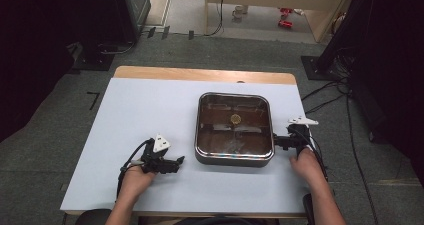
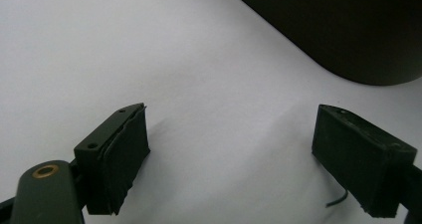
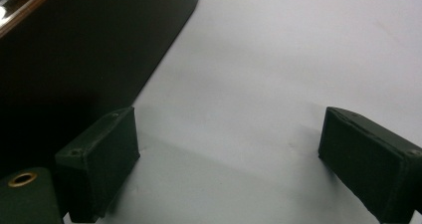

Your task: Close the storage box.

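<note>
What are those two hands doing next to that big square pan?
A person sits at a table with tongs in each hand, one on either side of a square pan with a glass lid. The left tongs rest on the table a little way from the pan, open with nothing between them. The right tongs sit right beside the pan's right edge, also open and empty. Nothing is gripped yet.

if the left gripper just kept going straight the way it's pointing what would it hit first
Probably the dark side wall of the square pan. The left gripper lies low over the white table with its jaws open and empty, pointing toward the pan's near left corner. It may only graze that corner; depth is hard to judge.
</note>
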`<state>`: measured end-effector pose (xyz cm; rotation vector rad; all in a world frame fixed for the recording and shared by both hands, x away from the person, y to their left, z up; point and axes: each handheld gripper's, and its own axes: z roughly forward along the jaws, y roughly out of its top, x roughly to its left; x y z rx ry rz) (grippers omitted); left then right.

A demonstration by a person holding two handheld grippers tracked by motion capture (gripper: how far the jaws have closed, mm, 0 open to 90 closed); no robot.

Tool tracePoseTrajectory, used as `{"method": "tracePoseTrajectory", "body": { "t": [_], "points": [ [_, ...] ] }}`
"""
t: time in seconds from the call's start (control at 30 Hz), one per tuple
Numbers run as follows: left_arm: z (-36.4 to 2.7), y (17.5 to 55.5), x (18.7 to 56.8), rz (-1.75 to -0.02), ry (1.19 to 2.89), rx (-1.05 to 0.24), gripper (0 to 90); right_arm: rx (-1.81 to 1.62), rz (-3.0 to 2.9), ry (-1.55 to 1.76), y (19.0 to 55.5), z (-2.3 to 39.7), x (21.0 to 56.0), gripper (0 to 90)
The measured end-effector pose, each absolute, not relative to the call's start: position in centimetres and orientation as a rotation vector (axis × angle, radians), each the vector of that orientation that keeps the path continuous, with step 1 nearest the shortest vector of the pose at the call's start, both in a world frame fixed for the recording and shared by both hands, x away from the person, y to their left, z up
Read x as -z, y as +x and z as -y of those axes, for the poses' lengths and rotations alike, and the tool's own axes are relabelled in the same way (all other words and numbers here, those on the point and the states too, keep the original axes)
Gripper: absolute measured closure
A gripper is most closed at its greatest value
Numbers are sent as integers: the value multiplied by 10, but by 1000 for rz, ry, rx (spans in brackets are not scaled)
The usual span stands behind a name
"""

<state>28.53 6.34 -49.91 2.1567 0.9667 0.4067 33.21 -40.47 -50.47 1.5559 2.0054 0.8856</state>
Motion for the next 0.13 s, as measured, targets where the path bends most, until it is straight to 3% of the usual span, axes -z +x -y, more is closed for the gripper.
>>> {"method": "tracePoseTrajectory", "body": {
  "t": [0.13],
  "points": [
    [-63, 285, 499, -964, 2159, -412, 147, -886, -2005, 1555, 332, 405, 505, 83]
  ]
}}
